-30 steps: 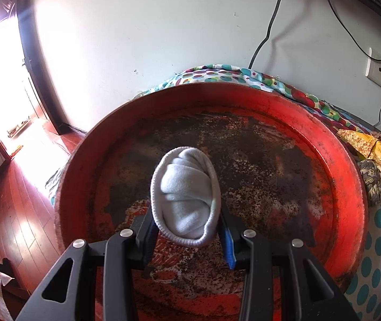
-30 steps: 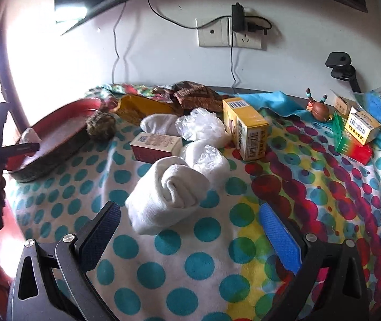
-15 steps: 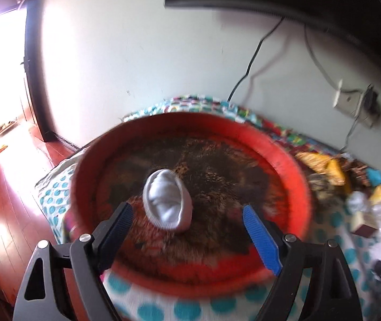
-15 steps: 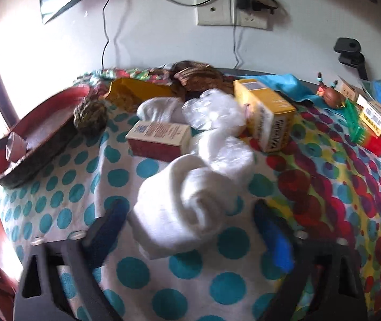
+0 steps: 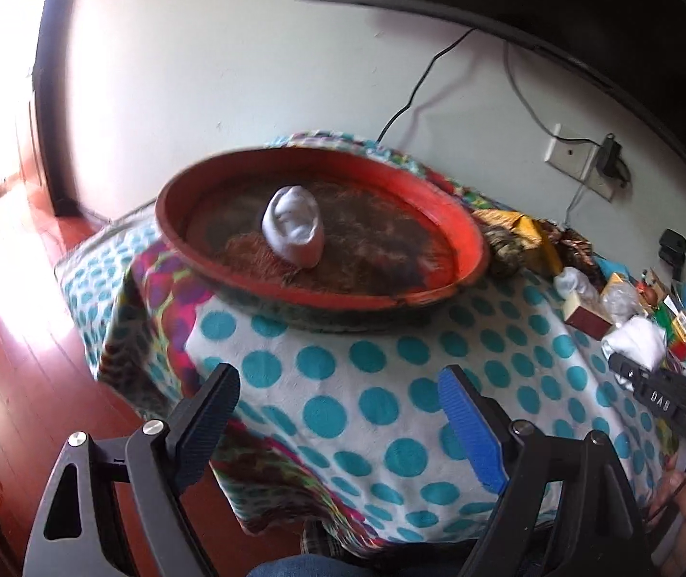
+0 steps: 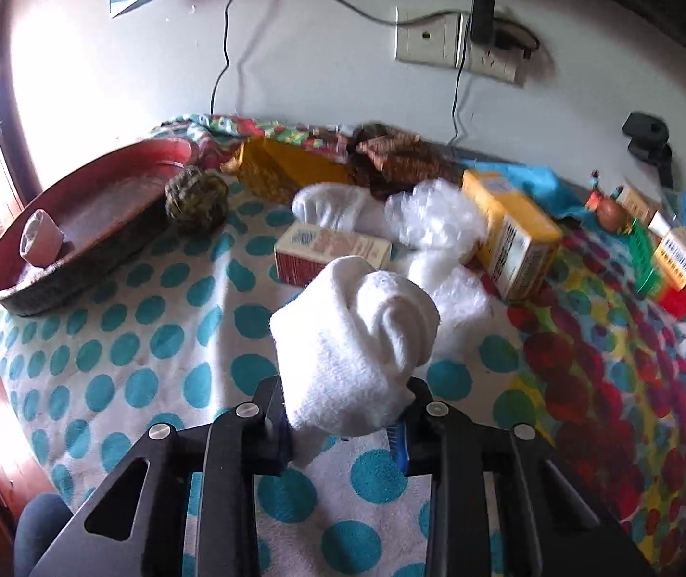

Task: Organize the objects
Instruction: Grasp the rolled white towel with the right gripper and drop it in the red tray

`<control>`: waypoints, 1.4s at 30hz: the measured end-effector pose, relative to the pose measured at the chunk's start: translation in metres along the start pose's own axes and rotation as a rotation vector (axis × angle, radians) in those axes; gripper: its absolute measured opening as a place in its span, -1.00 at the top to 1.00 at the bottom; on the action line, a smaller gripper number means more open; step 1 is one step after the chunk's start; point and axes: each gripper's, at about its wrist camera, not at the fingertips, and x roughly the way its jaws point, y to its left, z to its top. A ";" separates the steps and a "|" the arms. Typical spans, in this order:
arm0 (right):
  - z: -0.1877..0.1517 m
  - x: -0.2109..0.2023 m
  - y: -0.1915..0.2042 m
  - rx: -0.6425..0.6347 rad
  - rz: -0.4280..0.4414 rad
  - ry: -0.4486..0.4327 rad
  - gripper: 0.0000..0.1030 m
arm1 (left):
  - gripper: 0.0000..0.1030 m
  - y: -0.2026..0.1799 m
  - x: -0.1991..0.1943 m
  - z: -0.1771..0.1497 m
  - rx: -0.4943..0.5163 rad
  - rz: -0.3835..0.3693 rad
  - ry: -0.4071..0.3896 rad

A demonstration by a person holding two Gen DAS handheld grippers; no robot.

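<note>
A rolled grey-white sock (image 5: 293, 227) stands in the red round tray (image 5: 463, 228) at the table's left end; both also show in the right wrist view, the sock (image 6: 41, 239) and the tray (image 6: 102, 231). My left gripper (image 5: 338, 413) is open and empty, pulled back over the table's near edge. My right gripper (image 6: 343, 425) is shut on a rolled white sock (image 6: 362, 336) and holds it above the dotted cloth (image 6: 150, 336). In the left wrist view the white sock (image 5: 639, 344) shows at the far right.
Behind the held sock lie a red-and-white box (image 6: 331, 252), clear plastic bags (image 6: 432, 221), another white sock (image 6: 328, 204), a yellow box (image 6: 511, 235), a woven ball (image 6: 196, 197) and small boxes (image 6: 679, 257) at the right. A wall socket (image 6: 458, 43) sits above.
My left gripper let go of the grey-white sock in the tray, opened and drew back. My right gripper moved in and closed on the white rolled sock.
</note>
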 end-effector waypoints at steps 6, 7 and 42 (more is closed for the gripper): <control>0.019 -0.019 0.009 -0.022 -0.004 -0.031 0.46 | -0.69 -0.007 -0.002 -0.001 0.009 -0.023 0.006; 0.022 -0.021 0.013 -0.032 0.000 -0.036 0.46 | -0.69 -0.008 -0.002 -0.001 0.016 -0.025 0.007; 0.106 0.055 0.232 -0.382 0.101 0.005 0.45 | -0.69 0.018 0.003 0.008 -0.030 0.048 0.023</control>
